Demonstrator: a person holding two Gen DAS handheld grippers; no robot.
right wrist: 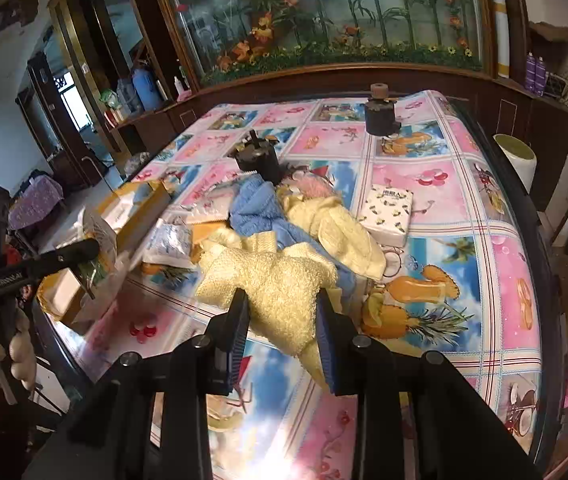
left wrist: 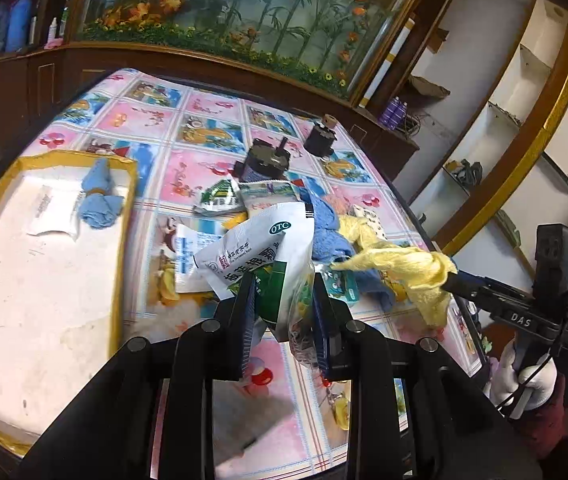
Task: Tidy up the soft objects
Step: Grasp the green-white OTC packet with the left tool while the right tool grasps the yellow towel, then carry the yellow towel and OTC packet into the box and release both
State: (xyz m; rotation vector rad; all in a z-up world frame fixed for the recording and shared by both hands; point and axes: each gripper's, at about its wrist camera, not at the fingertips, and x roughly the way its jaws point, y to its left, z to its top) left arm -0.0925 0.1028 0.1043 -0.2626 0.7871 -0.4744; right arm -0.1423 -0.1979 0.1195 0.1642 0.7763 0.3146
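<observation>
L gripper [left wrist: 284, 280] pinches a white-and-green medicine packet [left wrist: 262, 248], held up off the cartoon-print tablecloth [right wrist: 463, 200], just right of the yellow-rimmed box [left wrist: 124, 184]. Inside that box lies a knotted blue cloth [left wrist: 98, 196]. R gripper [right wrist: 282, 300] is clamped on a yellow towel [right wrist: 280, 280], lifting one end from the pile w/ the blue towel [right wrist: 256, 204], further right of the box. Tissue pack [right wrist: 387, 208] sits beyond the pile.
</observation>
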